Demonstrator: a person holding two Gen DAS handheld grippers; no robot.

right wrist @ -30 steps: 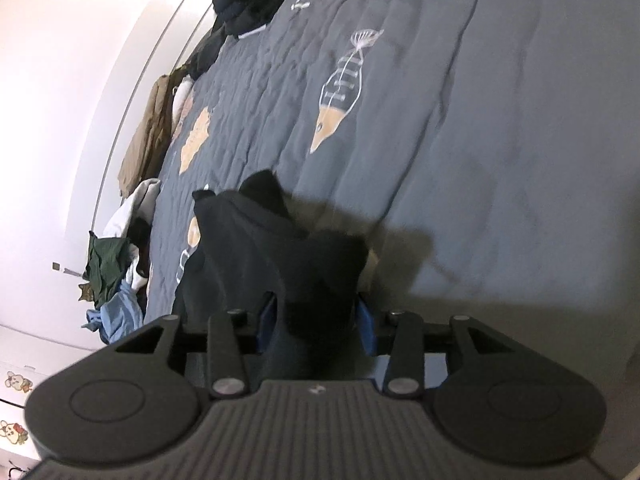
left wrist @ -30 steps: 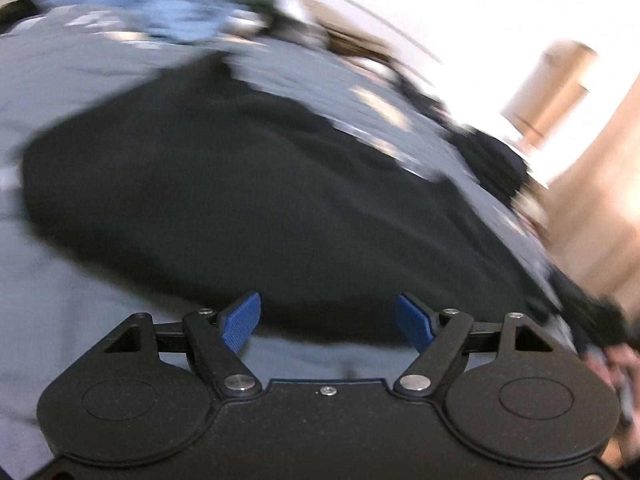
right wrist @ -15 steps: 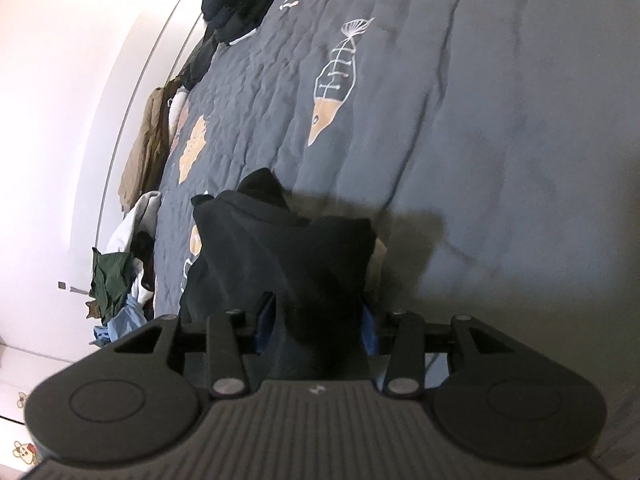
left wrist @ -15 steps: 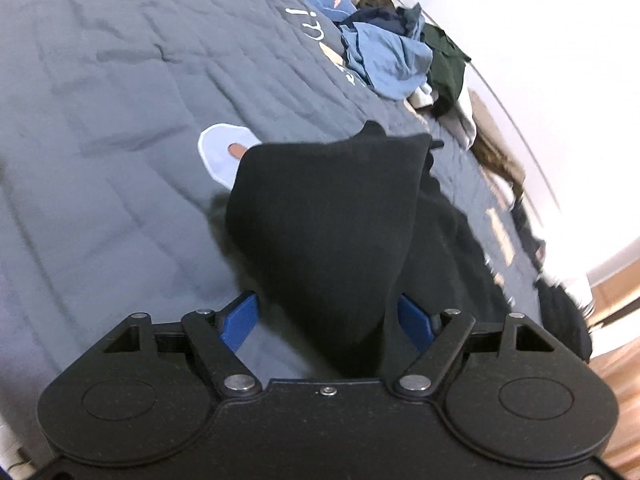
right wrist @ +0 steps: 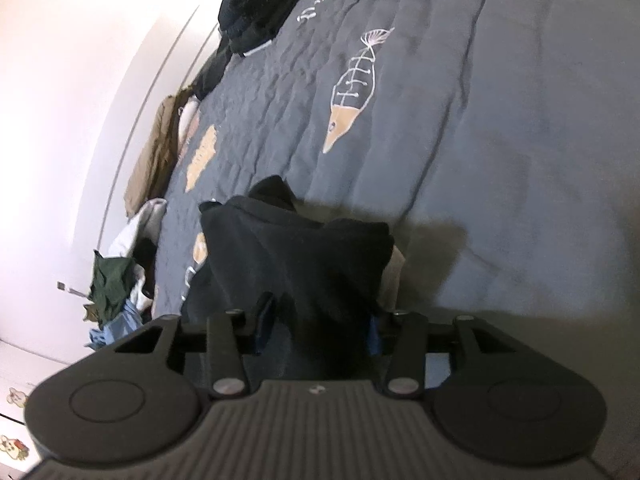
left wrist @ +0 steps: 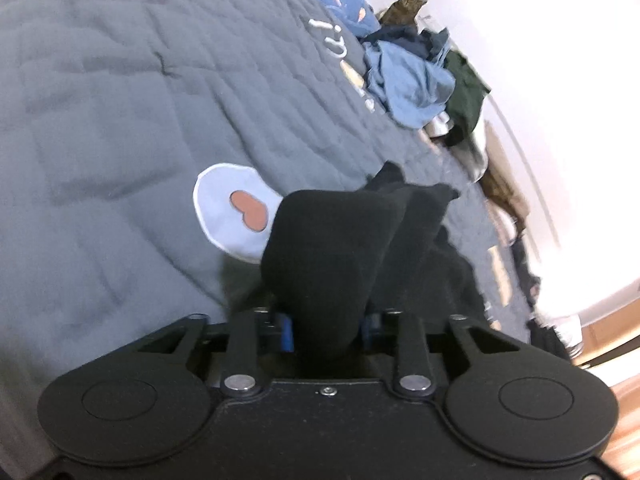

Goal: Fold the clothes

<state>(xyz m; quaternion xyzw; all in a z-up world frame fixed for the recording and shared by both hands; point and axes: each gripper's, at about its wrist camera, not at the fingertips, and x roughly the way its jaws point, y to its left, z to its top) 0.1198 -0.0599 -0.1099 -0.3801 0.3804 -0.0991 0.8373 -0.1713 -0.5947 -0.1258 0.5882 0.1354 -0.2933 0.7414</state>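
From the left wrist, the left gripper (left wrist: 326,330) is clamped on a bunched corner of the black garment (left wrist: 340,248), which rises in a soft peak over the grey quilt (left wrist: 120,120) and covers one edge of the pale blue patch (left wrist: 224,208) sewn into it. The cloth looks light, limp and a little thick, so it should drape and sag rather than hold a crease; corners and hems are the sensible places to hold. Left of the garment the quilt lies bare, while beyond it, towards the wall, sits a heap of blue and green clothes (left wrist: 416,80). From the right wrist, the right gripper (right wrist: 320,330) also pinches a fold of the garment (right wrist: 288,256), though shadow makes the exact hold hard to read. Right of the garment the quilt is bare past the fish drawing (right wrist: 352,88); left of it, the bed edge and loose clothes (right wrist: 116,280) are close.
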